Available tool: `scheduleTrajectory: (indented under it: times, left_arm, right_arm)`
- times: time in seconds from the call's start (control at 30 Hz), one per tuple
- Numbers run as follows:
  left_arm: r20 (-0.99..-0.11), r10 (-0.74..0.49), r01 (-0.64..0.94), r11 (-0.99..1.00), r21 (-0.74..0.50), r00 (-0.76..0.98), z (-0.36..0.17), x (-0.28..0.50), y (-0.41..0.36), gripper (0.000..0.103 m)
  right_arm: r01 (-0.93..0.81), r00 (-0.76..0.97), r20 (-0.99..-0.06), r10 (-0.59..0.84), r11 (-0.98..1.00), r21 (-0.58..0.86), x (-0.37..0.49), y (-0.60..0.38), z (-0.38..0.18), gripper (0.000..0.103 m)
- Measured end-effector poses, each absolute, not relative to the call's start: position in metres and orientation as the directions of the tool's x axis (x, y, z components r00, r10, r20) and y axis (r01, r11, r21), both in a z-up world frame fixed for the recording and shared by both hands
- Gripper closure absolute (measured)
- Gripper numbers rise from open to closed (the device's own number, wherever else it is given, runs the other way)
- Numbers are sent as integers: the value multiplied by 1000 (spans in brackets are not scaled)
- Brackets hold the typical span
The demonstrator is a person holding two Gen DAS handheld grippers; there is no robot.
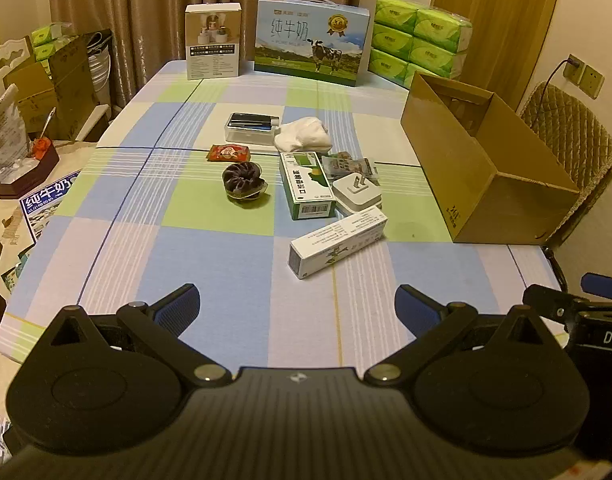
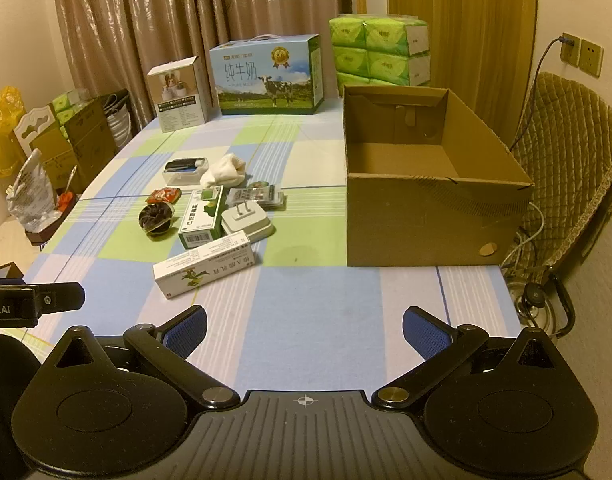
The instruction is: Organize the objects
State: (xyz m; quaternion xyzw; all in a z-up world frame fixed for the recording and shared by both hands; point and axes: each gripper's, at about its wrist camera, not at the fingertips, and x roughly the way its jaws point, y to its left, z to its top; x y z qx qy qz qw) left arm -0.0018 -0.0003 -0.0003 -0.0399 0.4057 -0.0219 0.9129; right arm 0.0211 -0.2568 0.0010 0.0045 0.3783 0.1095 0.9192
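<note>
Both tools are wide open and empty: the left tool (image 1: pixel 297 312) and right tool (image 2: pixel 304 330) hover over the near edge of the counter (image 1: pixel 209 264). The clutter sits mid-counter, left of the empty carton (image 2: pixel 434 216). Nearest is the white box (image 2: pixel 203 269), touching the plug (image 2: pixel 246 220) and just beside the green box (image 2: pixel 200 216). Risk, as I judge it: grabbing the white box may nudge the plug or tip the green box, since they crowd together; the glossy card could also slip from the pads
</note>
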Motion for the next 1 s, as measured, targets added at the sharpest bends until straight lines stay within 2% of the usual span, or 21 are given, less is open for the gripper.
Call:
scheduleTrajectory:
  times: [1.0]
  left_arm:
    - [-739, -94, 19, 994, -109, 667, 2, 1, 0, 1]
  right_arm:
    - [-199, 688, -696, 205, 976, 90, 22, -254, 1, 2]
